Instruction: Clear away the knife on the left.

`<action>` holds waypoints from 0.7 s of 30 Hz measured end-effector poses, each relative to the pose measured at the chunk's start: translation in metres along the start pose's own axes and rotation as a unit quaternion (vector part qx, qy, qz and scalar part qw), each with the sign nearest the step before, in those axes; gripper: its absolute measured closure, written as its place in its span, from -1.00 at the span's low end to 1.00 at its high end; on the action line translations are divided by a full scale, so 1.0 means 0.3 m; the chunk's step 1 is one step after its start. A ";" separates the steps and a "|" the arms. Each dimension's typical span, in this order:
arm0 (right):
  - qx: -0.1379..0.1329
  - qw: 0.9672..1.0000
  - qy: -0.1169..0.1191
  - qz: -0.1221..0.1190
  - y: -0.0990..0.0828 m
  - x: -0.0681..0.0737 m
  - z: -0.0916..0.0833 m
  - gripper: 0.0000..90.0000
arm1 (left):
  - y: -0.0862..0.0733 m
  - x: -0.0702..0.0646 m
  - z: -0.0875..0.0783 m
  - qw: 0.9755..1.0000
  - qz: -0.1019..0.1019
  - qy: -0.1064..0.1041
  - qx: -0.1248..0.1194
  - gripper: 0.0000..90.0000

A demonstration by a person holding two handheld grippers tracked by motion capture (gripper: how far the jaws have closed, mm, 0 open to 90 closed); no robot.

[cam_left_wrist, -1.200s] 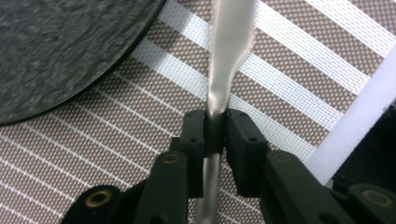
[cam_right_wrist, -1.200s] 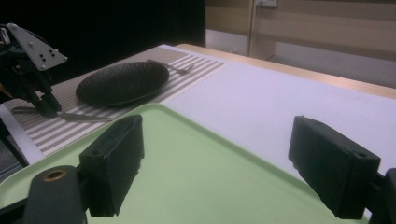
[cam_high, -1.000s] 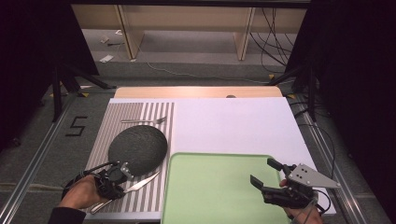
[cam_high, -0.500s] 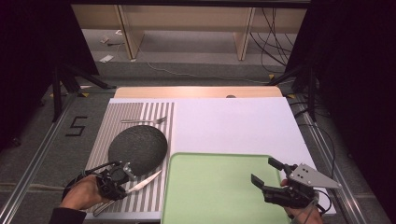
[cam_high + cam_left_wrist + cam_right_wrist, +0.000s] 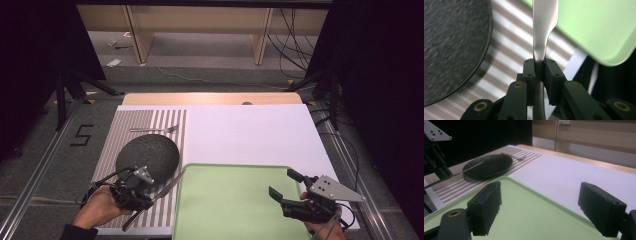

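Note:
My left gripper (image 5: 134,194) is shut on the handle of a silver table knife (image 5: 170,183) at the front of the striped placemat (image 5: 150,119). The blade points toward the left edge of the green tray (image 5: 235,210). In the left gripper view the jaws clamp the knife (image 5: 541,37) at its neck, with the blade tip over the tray (image 5: 599,25). A dark round plate (image 5: 148,155) lies just behind that gripper. My right gripper (image 5: 283,183) hovers open over the tray's right front part, nothing between its jaws.
A fork (image 5: 155,129) lies on the placemat beyond the plate. White table surface (image 5: 250,135) stretches behind the tray. In the right gripper view the plate (image 5: 487,165) and fork (image 5: 515,157) lie far left, past the tray (image 5: 524,215).
The left gripper has edged slightly toward the tray with the knife in it. The right gripper has hardly moved and stays open.

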State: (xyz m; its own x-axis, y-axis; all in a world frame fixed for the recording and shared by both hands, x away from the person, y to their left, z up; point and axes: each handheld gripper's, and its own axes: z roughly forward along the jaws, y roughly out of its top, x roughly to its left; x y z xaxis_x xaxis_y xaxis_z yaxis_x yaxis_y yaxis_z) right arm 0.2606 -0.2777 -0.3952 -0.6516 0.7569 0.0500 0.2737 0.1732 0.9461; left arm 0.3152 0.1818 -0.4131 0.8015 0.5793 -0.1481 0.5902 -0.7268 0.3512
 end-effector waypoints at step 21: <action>0.000 1.000 0.001 0.000 -0.001 0.000 0.002 -0.56 | 0.088 -0.072 0.029 0.998 0.007 -0.056 -0.026 0.77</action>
State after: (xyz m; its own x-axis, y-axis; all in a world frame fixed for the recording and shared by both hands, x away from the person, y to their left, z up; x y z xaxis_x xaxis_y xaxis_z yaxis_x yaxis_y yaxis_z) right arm 0.2609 -0.2774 -0.3956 -0.6527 0.7560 0.0500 0.2740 0.1741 0.9458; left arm 0.3144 0.1470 -0.4086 0.8173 0.5222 -0.2436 0.5751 -0.7132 0.4007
